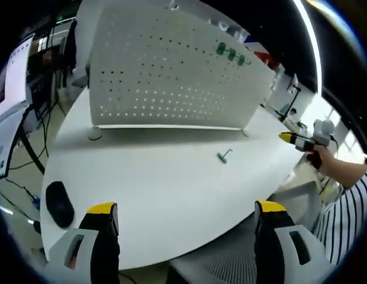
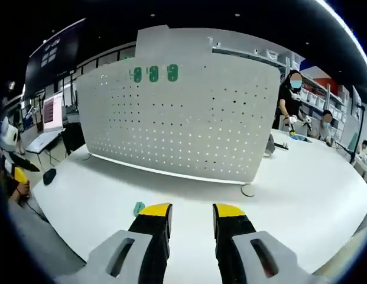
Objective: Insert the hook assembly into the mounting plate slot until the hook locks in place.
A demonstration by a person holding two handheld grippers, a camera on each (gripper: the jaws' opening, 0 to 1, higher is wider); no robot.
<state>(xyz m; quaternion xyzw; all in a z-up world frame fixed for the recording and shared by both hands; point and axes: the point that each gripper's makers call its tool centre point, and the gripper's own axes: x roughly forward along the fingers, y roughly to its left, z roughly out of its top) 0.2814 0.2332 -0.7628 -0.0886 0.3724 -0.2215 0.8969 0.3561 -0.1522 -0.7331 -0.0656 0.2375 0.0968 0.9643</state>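
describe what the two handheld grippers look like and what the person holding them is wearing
The left gripper and right gripper match: two black jaws capped with yellow tips, on light grey bodies with slotted openings. In the left gripper view, the person's sleeve is white with dark stripes.

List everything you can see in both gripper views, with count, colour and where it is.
Perforated white metal pegboard: one, white, upright at the table's far side.
Green hooks on the pegboard: three, green, in a row near its top edge.
Small green hook assembly: one, green, lying on the table before the pegboard.
Round white table: one, white.
Black computer mouse: one, black, near the table edge.
People in the background: at least two, beyond the table.
Left gripper: yellow-tipped black jaws, apart, empty.
Right gripper: yellow-tipped black jaws, slightly apart, empty.
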